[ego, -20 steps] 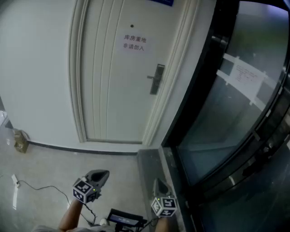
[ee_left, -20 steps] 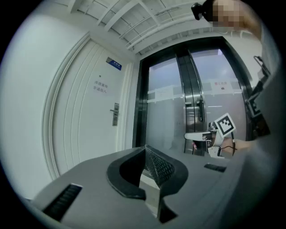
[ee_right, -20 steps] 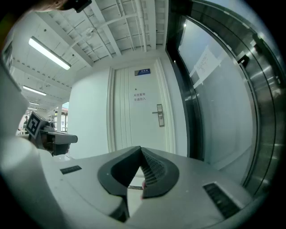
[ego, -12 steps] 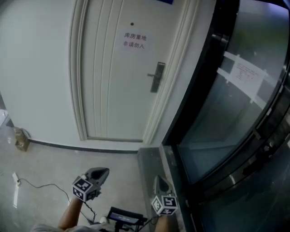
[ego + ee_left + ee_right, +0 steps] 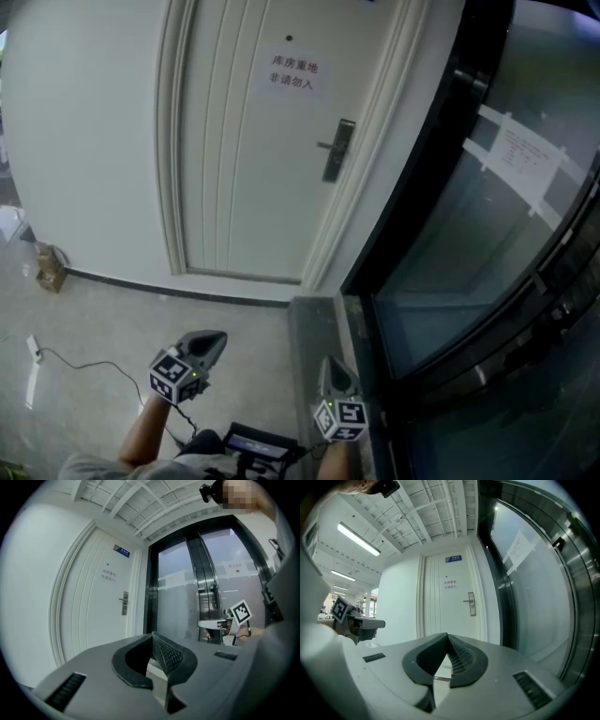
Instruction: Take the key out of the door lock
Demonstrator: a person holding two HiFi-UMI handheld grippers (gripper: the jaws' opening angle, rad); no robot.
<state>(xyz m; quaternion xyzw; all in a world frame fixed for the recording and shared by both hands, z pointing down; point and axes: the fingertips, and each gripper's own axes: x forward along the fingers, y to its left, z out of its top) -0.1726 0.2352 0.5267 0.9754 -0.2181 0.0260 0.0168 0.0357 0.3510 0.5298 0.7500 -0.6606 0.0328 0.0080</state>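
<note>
Now we stand back from the door with both tools closed.
Our left tool (image 5: pixel 214 339) and right tool (image 5: pixel 330 367) have their tips together and hold nothing. They sit low over the floor (image 5: pixel 103 319), well apart from the white door (image 5: pixel 248 178). Its lock (image 5: pixel 338 150) is on the right side. The key is too small to see.

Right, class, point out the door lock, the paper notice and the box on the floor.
door lock (image 5: pixel 338 152), head view, middle of the dark plate.
paper notice (image 5: pixel 293 73), head view, centre of the sheet.
box (image 5: pixel 50 268), head view, its side face.
</note>
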